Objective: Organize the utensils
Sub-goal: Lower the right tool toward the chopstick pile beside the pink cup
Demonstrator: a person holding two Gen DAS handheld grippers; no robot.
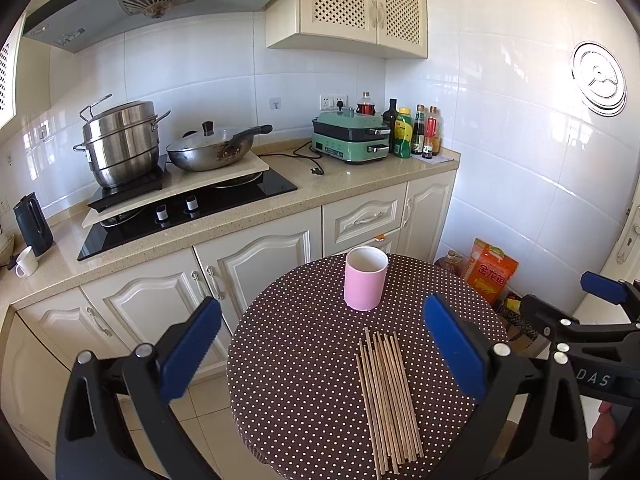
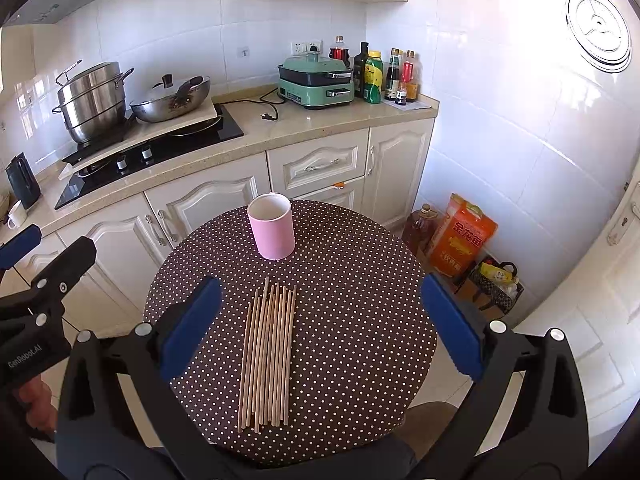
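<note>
Left tool (image 1: 322, 350): jaws apart, holding nothing, above the table (image 1: 280, 400).
Right tool (image 2: 320, 330): jaws apart, holding nothing.
Chopsticks (image 2: 267, 354): loose bundle flat on the table, between the jaws.
Pink cup (image 2: 272, 227): upright beyond them, apparently empty.
Progress: nothing stowed yet; all chopsticks remain.

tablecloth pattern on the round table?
Dark brown tablecloth with small white polka dots; shows best in the right wrist view.

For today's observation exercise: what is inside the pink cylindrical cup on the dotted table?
The pink cylindrical cup shows only its white inner wall near the rim; no chopsticks stick out. Its bottom is hidden from both views.
</note>
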